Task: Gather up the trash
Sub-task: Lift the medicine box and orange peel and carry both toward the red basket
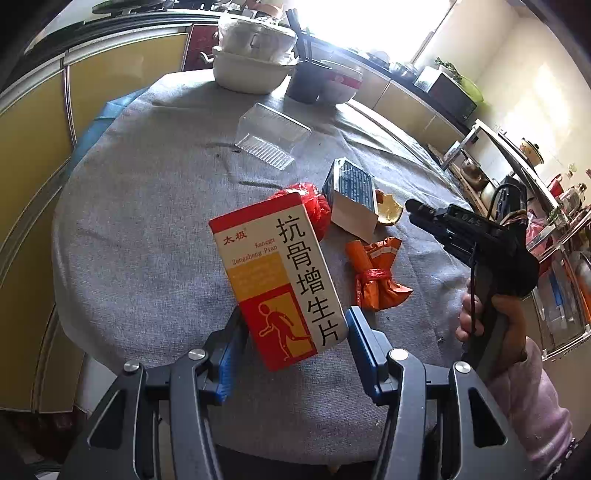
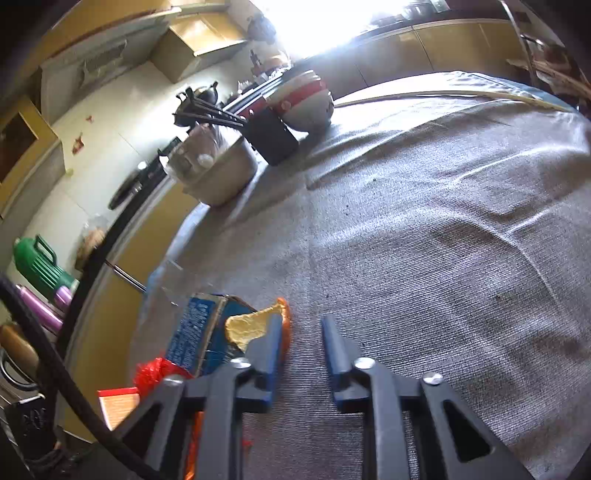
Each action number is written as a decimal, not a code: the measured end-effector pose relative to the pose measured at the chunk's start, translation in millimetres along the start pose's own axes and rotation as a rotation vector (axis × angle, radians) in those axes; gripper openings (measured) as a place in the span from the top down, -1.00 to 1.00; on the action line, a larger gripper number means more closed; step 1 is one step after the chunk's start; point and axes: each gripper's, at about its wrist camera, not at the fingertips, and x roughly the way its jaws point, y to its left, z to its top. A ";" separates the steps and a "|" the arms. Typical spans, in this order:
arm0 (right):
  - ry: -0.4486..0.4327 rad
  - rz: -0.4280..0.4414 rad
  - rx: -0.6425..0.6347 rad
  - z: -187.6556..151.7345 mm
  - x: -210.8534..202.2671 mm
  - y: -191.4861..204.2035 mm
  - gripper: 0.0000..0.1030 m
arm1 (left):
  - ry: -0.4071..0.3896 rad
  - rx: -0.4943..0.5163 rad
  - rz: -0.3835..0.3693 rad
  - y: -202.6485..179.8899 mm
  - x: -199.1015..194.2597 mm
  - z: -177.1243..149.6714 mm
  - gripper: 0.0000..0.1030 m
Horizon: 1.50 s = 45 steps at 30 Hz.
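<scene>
At nine o'clock from the litter, over the grey cloth (image 1: pixel 140 229), we hold our left gripper (image 1: pixel 291 328) closed on the medicine box (image 1: pixel 277 273), its lower end pinched between the blue pads and the rest lifted clear of the table. We judge this box light, stiff and probably empty, so a gentle squeeze across its narrow sides should serve; harder pressure would crush it.

Moving toward three o'clock, the other trash sits in a loose cluster: a red plastic scrap (image 1: pixel 314 203) just behind the box, a blue carton (image 1: pixel 351 199) lying on its side, an orange peel (image 1: pixel 388 210) touching the carton, and a crumpled orange wrapper (image 1: pixel 376 273) tied with red string. The wrapper looks soft and springy, best taken at its knotted waist; the peel is limp and perhaps slick, so we would take it by its rim. A clear plastic tray (image 1: pixel 273 136) lies apart at twelve o'clock, thin and liable to crack.

Farthest right, our right gripper (image 2: pixel 303 332) stands partly open and holds nothing, with the peel just outside its left finger (image 2: pixel 269 343).

Bowls (image 1: pixel 251 66) and a dark holder with chopsticks (image 1: pixel 303 81) stand at the cloth's far edge. Yellow cabinets (image 1: pixel 33 155) and a bright window (image 1: pixel 369 22) frame the kitchen.
</scene>
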 end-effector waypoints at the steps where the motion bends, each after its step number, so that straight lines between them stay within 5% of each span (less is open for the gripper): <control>1: -0.011 0.007 0.007 0.1 -2.6 -0.6 -0.01 | -0.003 0.005 0.004 -0.5 -0.3 0.5 -0.07; 2: -0.023 0.009 0.008 0.3 -4.9 -0.1 -0.35 | -0.004 0.010 0.004 -0.9 -0.3 0.7 -0.07; 5: -0.054 0.014 -0.031 0.4 -7.8 7.0 -0.32 | -0.005 0.018 0.001 -1.2 0.8 1.0 -0.07; 9: 0.009 -0.007 -0.070 1.5 11.0 15.4 0.17 | 0.001 0.019 -0.001 -1.6 3.6 0.3 -0.07; 11: 0.043 -0.019 -0.076 0.5 23.6 17.1 0.24 | 0.003 0.017 -0.002 -1.5 2.9 0.3 -0.07; 15: 0.056 -0.037 -0.092 -1.7 31.6 21.7 0.82 | 0.003 0.011 -0.005 -1.3 0.4 0.3 -0.07; 21: -0.015 -0.094 -0.176 -11.2 8.7 37.0 0.83 | -0.014 0.007 -0.002 -6.2 -7.4 0.6 -0.07; 31: -0.118 -0.089 -0.133 -34.1 -71.5 21.2 0.82 | -0.052 0.065 -0.009 -34.2 -25.7 -7.8 -0.05; 45: -0.106 -0.131 -0.132 -91.8 -138.9 -10.3 0.83 | 0.069 0.080 0.043 -28.0 -2.5 -47.4 -0.32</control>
